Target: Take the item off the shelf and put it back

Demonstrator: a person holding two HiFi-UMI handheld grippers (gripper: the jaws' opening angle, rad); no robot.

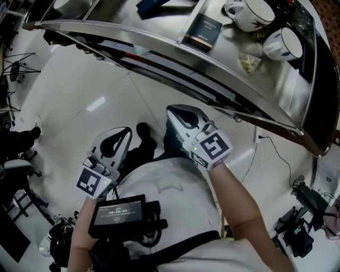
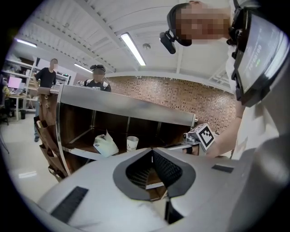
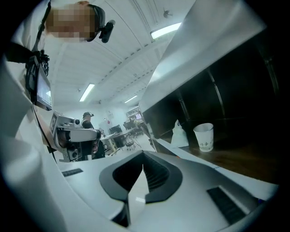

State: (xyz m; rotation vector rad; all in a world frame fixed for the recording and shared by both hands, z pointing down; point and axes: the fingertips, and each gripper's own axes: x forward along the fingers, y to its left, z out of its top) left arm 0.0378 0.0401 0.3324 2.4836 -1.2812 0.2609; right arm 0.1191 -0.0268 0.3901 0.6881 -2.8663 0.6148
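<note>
A steel-topped shelf unit [image 1: 133, 40] stands ahead of me. On its lower wooden shelf sit a white paper cup [image 2: 132, 143] [image 3: 204, 137] and a white pouch [image 2: 105, 145] [image 3: 180, 135]. My left gripper [image 1: 119, 135] [image 2: 152, 152] is shut and empty, held near my body, well short of the shelf. My right gripper [image 1: 178, 114] [image 3: 143, 154] is also shut with nothing between its jaws, slightly further forward. Its marker cube [image 2: 201, 136] shows in the left gripper view.
On the shelf top lie a dark box [image 1: 204, 31], two white cups [image 1: 249, 13] [image 1: 282, 43] and a crumpled wrapper [image 1: 248, 62]. Tripods and cables [image 1: 303, 212] stand on the tiled floor at right. Two people [image 2: 45, 74] [image 2: 97, 77] stand behind the shelf.
</note>
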